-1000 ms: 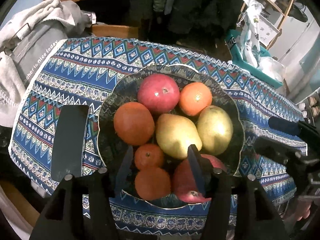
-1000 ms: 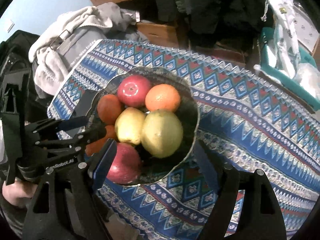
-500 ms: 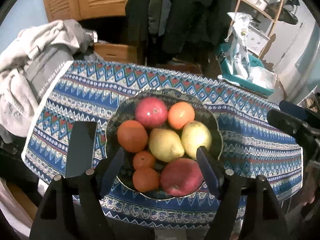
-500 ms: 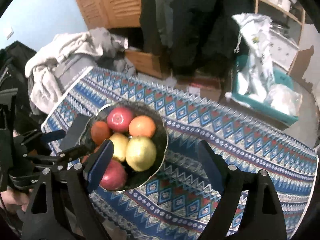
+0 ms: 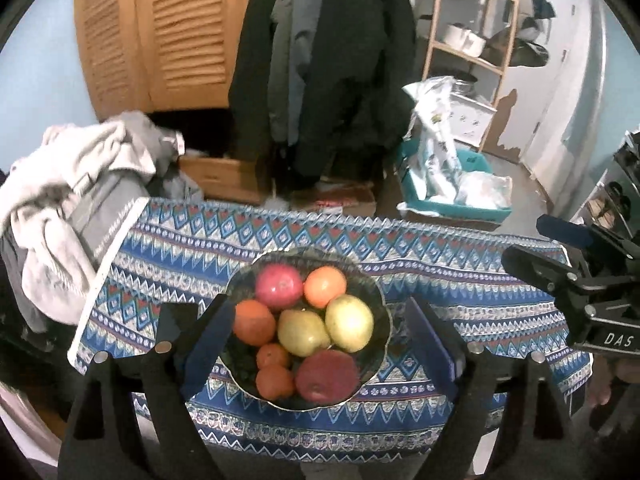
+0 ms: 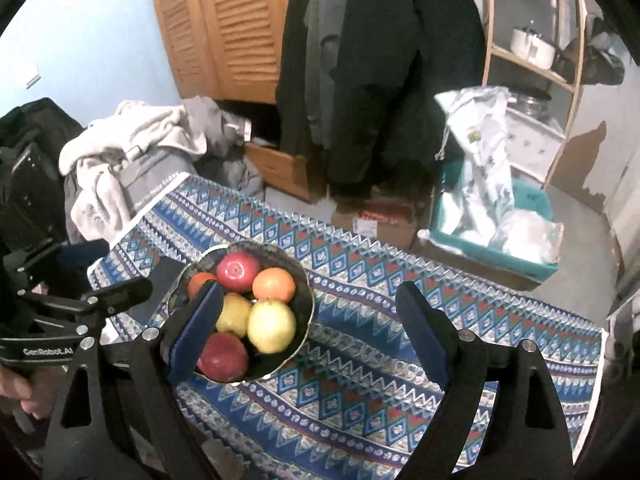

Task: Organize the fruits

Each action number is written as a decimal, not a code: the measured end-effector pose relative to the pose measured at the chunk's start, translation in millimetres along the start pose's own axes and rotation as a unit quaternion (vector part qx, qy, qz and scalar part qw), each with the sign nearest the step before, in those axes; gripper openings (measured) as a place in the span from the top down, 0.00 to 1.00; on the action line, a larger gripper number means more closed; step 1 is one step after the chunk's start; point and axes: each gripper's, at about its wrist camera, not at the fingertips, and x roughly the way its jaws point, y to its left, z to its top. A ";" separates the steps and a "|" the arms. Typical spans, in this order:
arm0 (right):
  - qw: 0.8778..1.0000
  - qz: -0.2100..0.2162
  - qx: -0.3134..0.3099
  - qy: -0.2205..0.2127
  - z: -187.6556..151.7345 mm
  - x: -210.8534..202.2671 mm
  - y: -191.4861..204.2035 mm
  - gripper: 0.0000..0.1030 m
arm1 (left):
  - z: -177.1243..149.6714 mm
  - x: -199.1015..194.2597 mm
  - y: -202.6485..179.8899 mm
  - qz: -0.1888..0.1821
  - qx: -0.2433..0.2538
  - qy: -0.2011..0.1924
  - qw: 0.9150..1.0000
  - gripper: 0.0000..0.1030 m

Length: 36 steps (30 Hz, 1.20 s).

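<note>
At the bottom of the left wrist view, the left gripper (image 5: 320, 336) stands with its jaws spread wide; they have just been opening, and nothing is pinched between them. Its blue fingers (image 5: 206, 340) frame the bowl (image 5: 382, 300) from above without touching it. The bowl sits on the patterned tablecloth (image 5: 460, 280) at lower centre of the frame. Nearest in the bowl lie a red apple (image 5: 326, 374) and a small orange (image 5: 274, 381), with another small orange (image 5: 273, 355) just behind. In the middle sit two yellow pears (image 5: 303, 332) touching side by side, with a larger orange (image 5: 254, 322) at their left. At the far rim are a second red apple (image 5: 279, 284) and an orange (image 5: 325, 286).

At the bottom of the right wrist view, the right gripper (image 6: 308, 332) likewise has its jaws spread, having just been opening, and it is empty. The bowl appears at lower left of that frame, partly behind the left-hand finger (image 6: 196, 332); bare cloth lies between the fingers.

Beyond the table, a pile of grey clothing (image 5: 72, 200) lies at the left, a teal bin (image 5: 460, 200) holding plastic bags at the right, dark coats (image 5: 332, 80) hang at top centre, and louvred wooden doors (image 5: 160, 32) stand at upper left.
</note>
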 end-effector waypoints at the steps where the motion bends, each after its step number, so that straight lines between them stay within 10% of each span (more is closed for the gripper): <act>1: 1.000 0.000 0.000 -0.003 -0.3 -4.4 0.0 0.16 | 0.4 -2.7 -1.8 -0.003 0.002 -0.003 1.000 0.15; 36: 0.995 -0.041 0.044 -0.082 -3.2 -84.7 -30.2 0.15 | 17.3 -68.4 -43.3 -0.002 0.036 -0.097 0.995 0.01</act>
